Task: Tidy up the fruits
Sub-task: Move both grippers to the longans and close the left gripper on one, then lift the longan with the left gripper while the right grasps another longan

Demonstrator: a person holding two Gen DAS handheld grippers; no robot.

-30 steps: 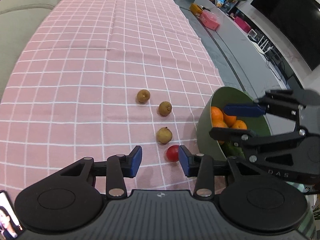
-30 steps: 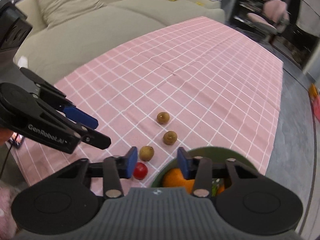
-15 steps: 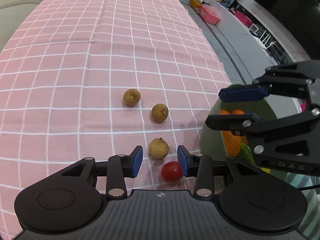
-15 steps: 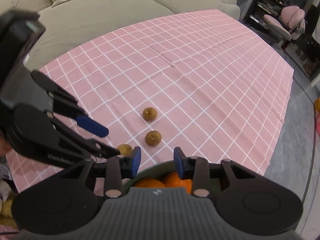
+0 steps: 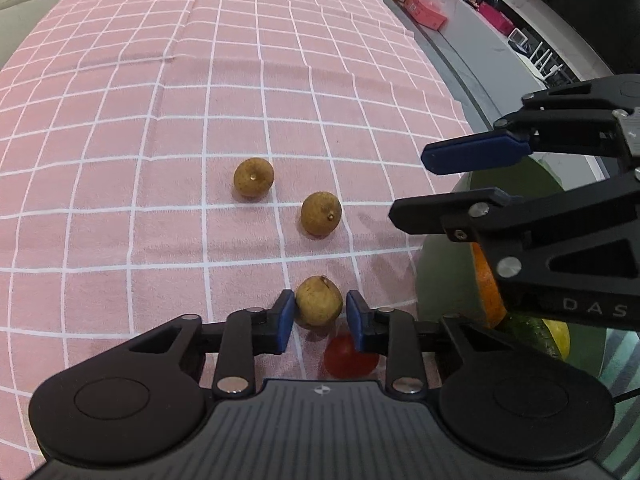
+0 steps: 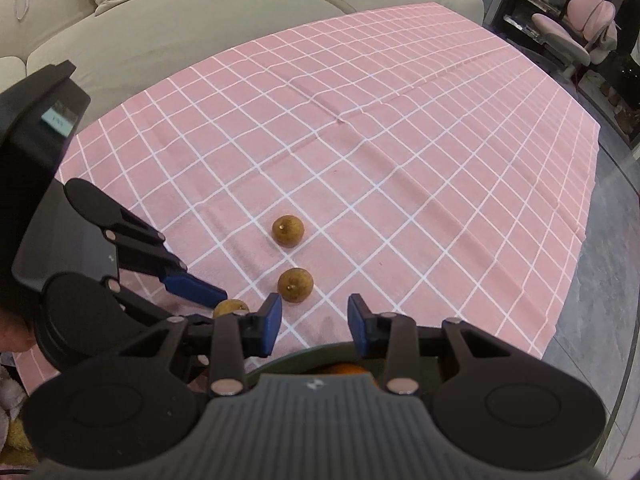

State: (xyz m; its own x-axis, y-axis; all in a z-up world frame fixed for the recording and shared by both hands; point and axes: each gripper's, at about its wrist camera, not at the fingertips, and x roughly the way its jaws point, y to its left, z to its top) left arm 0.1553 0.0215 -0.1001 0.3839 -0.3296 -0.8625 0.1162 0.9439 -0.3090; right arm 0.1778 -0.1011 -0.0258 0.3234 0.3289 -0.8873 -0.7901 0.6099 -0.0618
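Observation:
Three brown round fruits lie on the pink checked cloth. My left gripper [image 5: 320, 316] is open, low over the cloth, its blue pads on either side of the nearest brown fruit [image 5: 319, 301] with small gaps. A red tomato [image 5: 350, 356] lies just behind it, partly hidden by the right finger. The other two brown fruits [image 5: 321, 213] [image 5: 253, 177] lie farther out. My right gripper [image 6: 313, 322] is open and empty above the green bowl [image 6: 316, 354], which holds oranges [image 6: 346, 369]. The bowl also shows in the left wrist view [image 5: 440, 280].
The pink cloth [image 6: 380, 128] covers the table. A beige sofa [image 6: 160, 12] lies beyond its far edge. The table's right edge drops to a grey floor [image 6: 600, 320]. A pink chair [image 6: 576, 36] stands at the back right.
My left gripper moved forward and lower, from around the tomato to around the nearest brown fruit. My right gripper moved further over the bowl.

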